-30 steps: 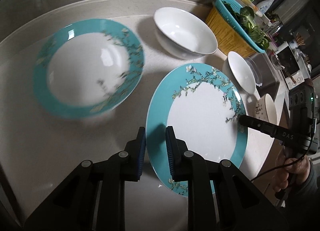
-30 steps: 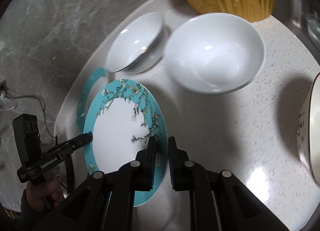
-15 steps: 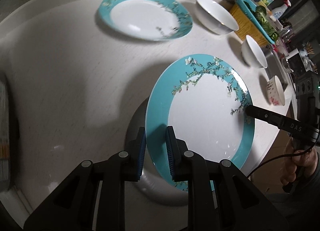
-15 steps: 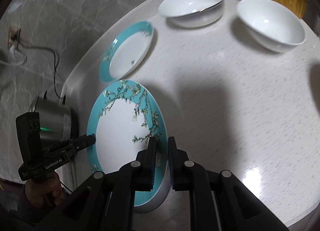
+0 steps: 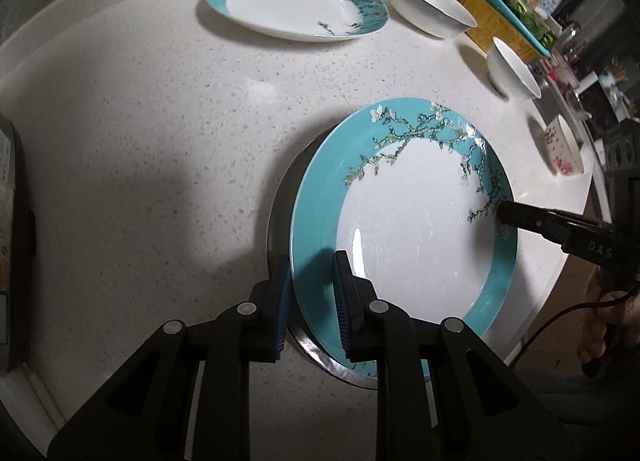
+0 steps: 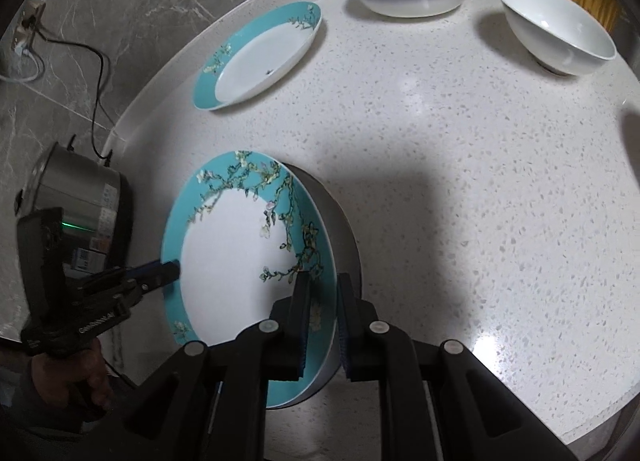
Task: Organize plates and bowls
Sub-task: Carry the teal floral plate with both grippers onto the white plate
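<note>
The work of sorting the dishes looks to be near its beginning. Both claws hold one blue plate with a flower pattern [image 5: 420,229], each on an opposite edge: the left claw [image 5: 310,293] has its pads closed narrow on the near rim, and the right claw [image 6: 322,317] is closed narrow on the rim at the other side. The plate is carried above a round metal base [image 5: 280,221] that stands on the white speckled bench [image 5: 160,141]. Whether the plate already rests on this base or is just over it, I cannot tell.

A second blue plate [image 5: 296,7] lies alone at the far side of the bench, well apart from the first one. Beside it stands a wide white bowl [image 5: 430,3], and further along a smaller white bowl [image 5: 514,67] near a yellow basket with greens [image 5: 500,23]. A small cup with red flowers [image 5: 562,149] sits close to the bench edge.

So, in my judgement, no stack is made yet. What remains is to set this plate down, bring the other plate together with it, and nest the two bowls.
</note>
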